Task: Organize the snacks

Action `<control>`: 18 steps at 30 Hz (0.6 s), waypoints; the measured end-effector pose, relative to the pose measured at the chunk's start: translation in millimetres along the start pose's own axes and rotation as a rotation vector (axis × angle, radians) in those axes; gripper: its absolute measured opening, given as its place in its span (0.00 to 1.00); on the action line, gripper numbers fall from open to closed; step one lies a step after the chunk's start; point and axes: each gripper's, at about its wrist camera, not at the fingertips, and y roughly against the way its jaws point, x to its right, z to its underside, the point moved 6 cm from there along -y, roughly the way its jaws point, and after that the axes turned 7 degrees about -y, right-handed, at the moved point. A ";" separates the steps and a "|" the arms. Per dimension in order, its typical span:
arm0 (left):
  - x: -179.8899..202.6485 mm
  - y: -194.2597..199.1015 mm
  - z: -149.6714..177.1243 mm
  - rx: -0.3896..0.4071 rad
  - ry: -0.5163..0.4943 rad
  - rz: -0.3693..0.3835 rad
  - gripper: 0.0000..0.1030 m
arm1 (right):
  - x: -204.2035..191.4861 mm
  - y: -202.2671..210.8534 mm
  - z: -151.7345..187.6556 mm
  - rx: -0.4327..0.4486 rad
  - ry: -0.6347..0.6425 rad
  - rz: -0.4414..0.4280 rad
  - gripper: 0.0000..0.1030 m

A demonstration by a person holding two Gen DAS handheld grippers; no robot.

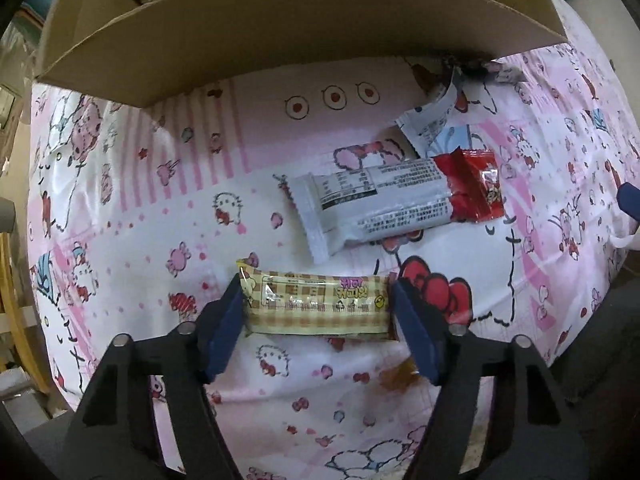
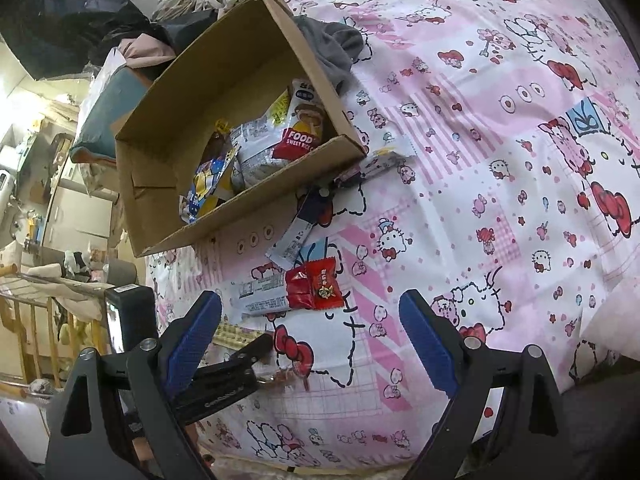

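Note:
A yellow checkered snack bar lies on the pink cartoon-print bedspread. My left gripper points down over it, one blue pad against each end of the bar. Just beyond lie a grey-and-white wrapped bar, a red packet and a white packet. In the right wrist view my right gripper stands open over the bedspread with nothing between its fingers. The left gripper and the yellow bar show at its lower left.
An open cardboard box stands on the bed beyond the loose snacks and holds several packets. Its near wall looms over the left view. A grey cloth lies behind the box. Cluttered furniture stands past the bed's left edge.

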 end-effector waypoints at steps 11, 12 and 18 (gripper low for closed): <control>-36.7 74.9 12.2 0.068 0.061 0.031 0.18 | -12.4 -23.8 23.4 -0.134 0.079 0.006 0.90; -38.8 75.5 12.0 0.073 0.080 0.048 0.21 | -14.5 -23.6 24.1 -0.129 0.090 0.009 0.90; -66.1 65.7 5.1 0.077 0.087 -0.020 0.67 | -16.7 -26.5 33.7 -0.155 0.145 0.043 0.90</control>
